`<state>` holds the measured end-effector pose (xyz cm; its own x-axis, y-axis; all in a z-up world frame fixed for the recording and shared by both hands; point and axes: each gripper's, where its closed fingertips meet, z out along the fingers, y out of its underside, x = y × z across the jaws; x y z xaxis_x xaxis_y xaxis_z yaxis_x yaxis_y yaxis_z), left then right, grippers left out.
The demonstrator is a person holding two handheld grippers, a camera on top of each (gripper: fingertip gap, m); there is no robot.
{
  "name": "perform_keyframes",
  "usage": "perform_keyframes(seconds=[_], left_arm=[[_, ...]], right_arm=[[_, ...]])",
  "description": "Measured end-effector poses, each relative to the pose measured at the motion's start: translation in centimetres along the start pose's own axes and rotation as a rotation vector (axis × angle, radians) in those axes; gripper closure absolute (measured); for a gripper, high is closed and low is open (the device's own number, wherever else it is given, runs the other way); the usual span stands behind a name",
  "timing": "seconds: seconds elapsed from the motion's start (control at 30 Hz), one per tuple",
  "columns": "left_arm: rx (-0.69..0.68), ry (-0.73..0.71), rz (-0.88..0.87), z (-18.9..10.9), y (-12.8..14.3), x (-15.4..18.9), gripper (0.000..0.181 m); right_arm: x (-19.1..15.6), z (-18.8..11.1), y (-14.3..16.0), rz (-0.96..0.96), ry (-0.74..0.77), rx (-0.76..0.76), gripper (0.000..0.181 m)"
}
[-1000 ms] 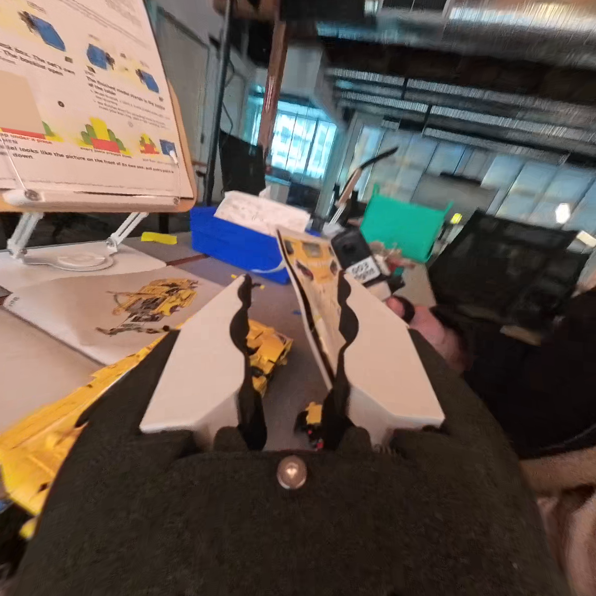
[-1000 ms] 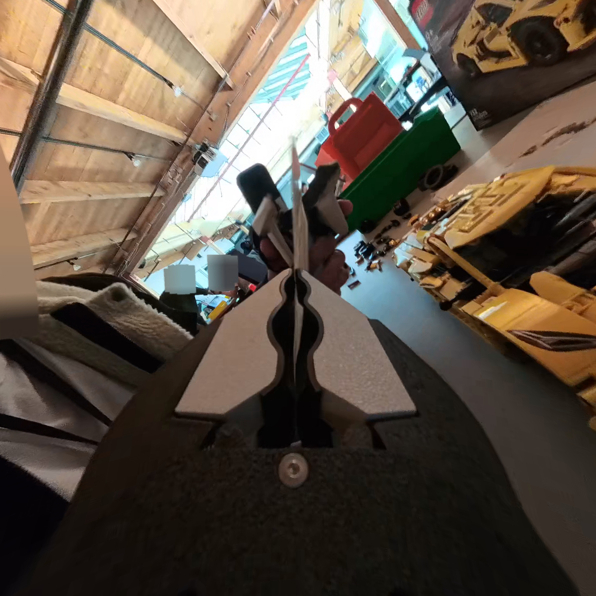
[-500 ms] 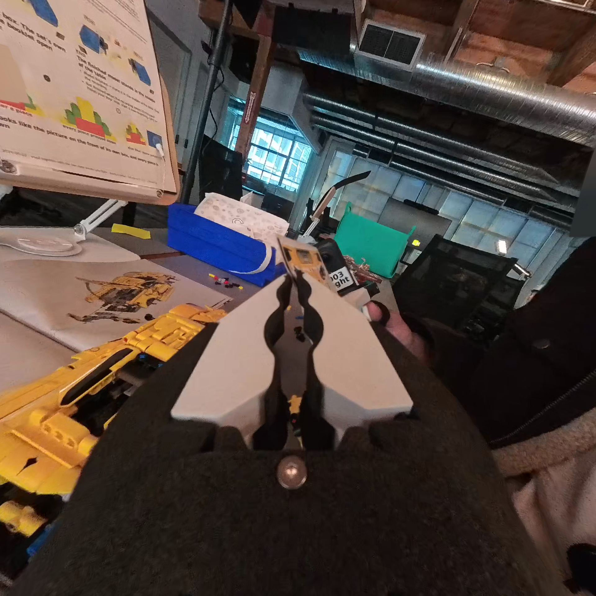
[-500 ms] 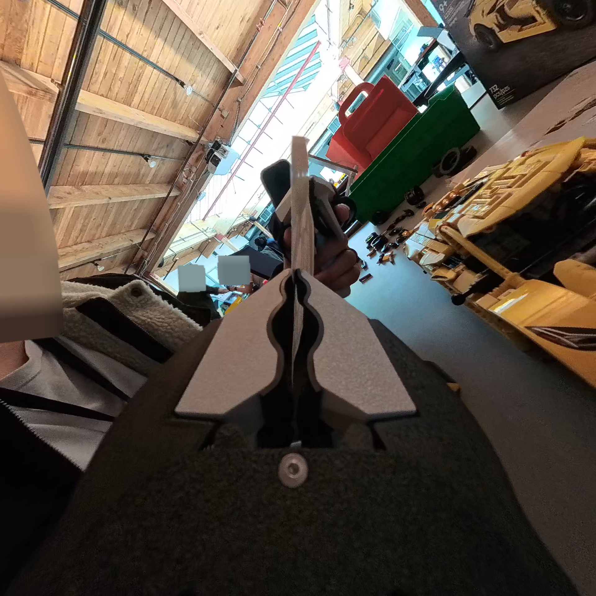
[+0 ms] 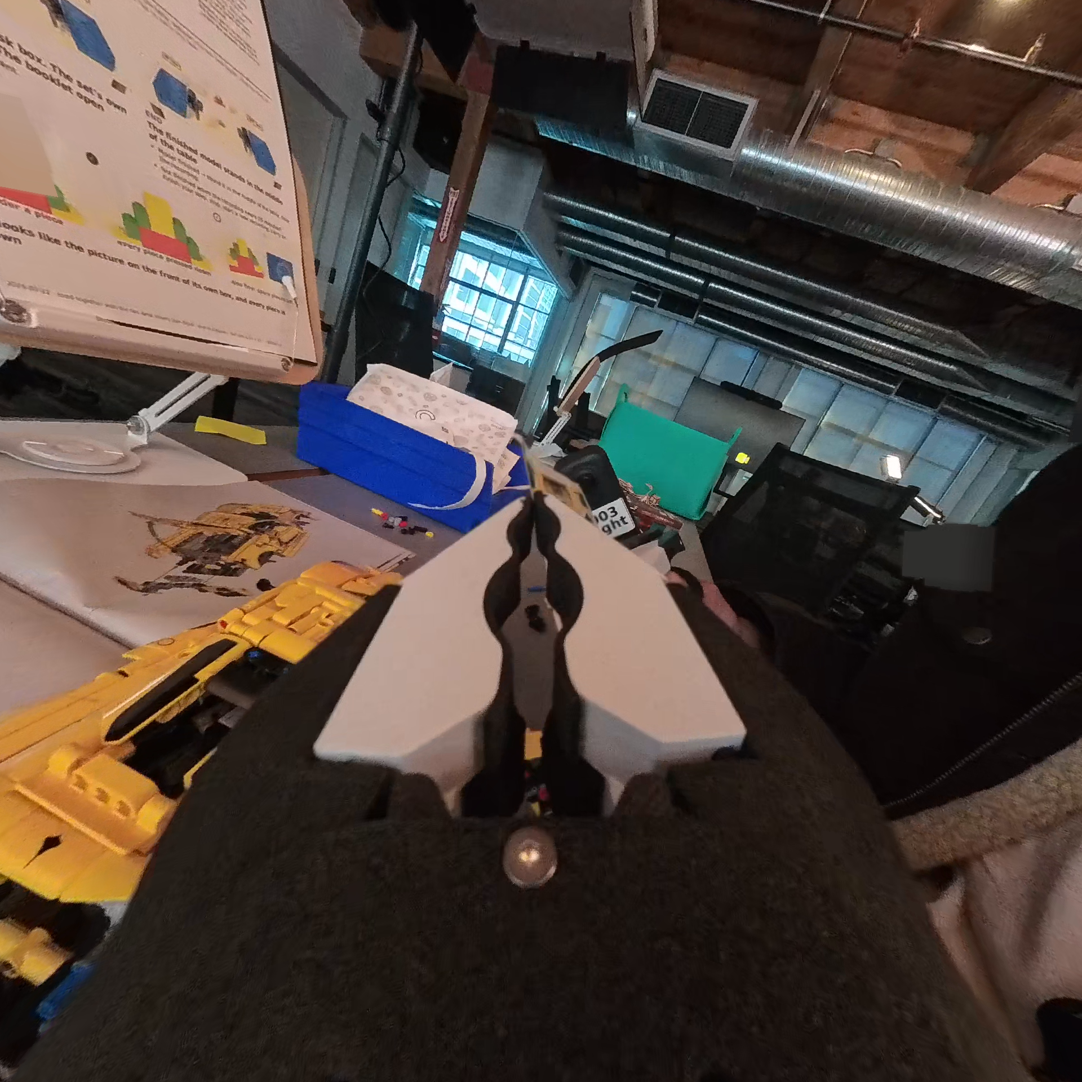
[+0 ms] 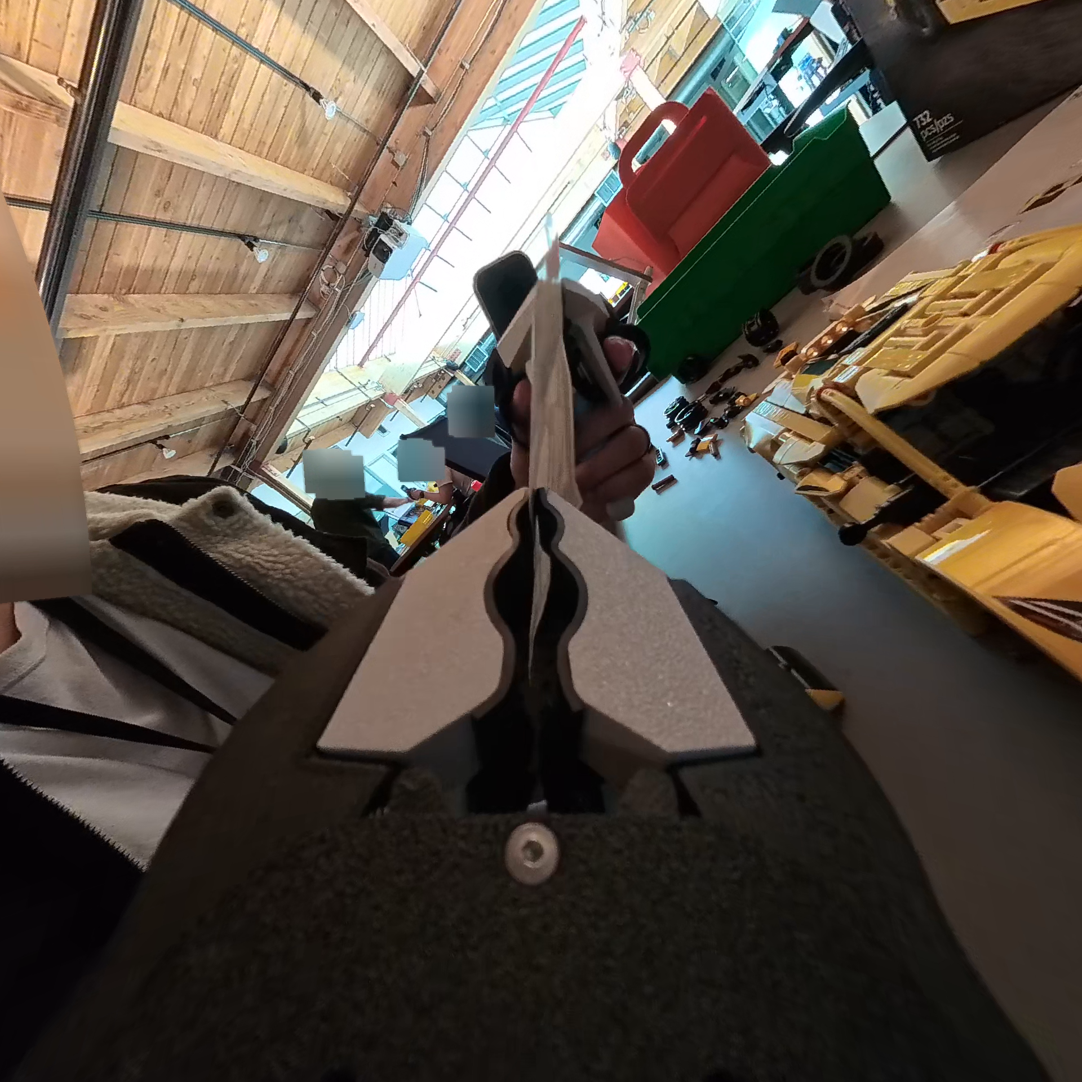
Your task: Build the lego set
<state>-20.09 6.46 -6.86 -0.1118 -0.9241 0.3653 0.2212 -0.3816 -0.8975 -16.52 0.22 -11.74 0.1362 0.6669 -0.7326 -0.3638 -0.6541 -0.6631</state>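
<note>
While both grippers pinch the same thin paper sheet by its edges, the risk is a tear. The right gripper has its fingers pressed together on the near edge, and the left gripper has its tips closed on the sheet's corner, just beyond them. If the two hands pull apart or twist unevenly, the paper can rip or slip out. The yellow lego car lies on the table, left of the left fingers and well below them, so a dropped sheet could land on it.

Model before booklet, bin behind.
</note>
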Motion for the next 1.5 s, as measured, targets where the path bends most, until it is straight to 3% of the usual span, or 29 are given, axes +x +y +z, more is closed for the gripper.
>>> perform_keyframes(seconds=[0.27,0.37,0.6,0.93,0.97,1.03,1.13,1.2,1.23,1.3,1.33,1.5], left_arm=[[0.008,0.052,-0.064,-0.3,0.1,0.3,0.181],[0.045,0.074,-0.066,-0.2,-0.4,0.6,0.169],[0.034,0.068,-0.154,-0.5,-0.5,0.1,0.173],[0.000,0.073,-0.111,-0.4,0.0,0.6,0.181],[-0.006,0.069,-0.108,-0.4,0.0,0.6,0.181],[-0.018,0.038,-0.100,-0.5,0.2,0.1,0.181],[-0.012,0.024,-0.123,-0.5,0.2,-0.3,0.181],[-0.012,0.041,-0.149,-0.3,0.4,0.0,0.181],[-0.011,0.056,-0.157,-0.2,0.5,0.3,0.181],[-0.010,0.084,-0.172,0.1,0.6,1.0,0.181],[-0.007,0.102,-0.180,0.2,0.6,1.3,0.181],[-0.033,0.247,-0.189,0.6,1.0,4.2,0.181]], right_arm=[[-0.5,0.7,1.0,-0.079,0.014,-0.067,0.181],[-0.5,0.5,0.7,-0.065,0.007,-0.048,0.181],[-0.4,0.7,1.0,-0.067,0.013,-0.063,0.181],[0.4,0.6,1.0,-0.092,0.065,-0.069,0.181],[0.4,0.3,0.4,-0.128,0.083,-0.042,0.179],[1.5,-1.0,-2.4,-0.273,0.247,0.082,0.138],[-1.4,-2.4,-5.9,-0.761,0.489,0.196,0.112],[-2.9,-0.1,-4.6,-1.014,0.610,0.045,0.118],[-3.4,1.4,-3.8,-1.073,0.633,-0.033,0.112],[-4.6,4.4,-1.4,-1.077,0.537,-0.137,0.119],[-4.6,5.3,-0.9,-1.046,0.524,-0.157,0.114],[-3.4,5.4,-1.4,-0.948,0.531,-0.128,0.104]])
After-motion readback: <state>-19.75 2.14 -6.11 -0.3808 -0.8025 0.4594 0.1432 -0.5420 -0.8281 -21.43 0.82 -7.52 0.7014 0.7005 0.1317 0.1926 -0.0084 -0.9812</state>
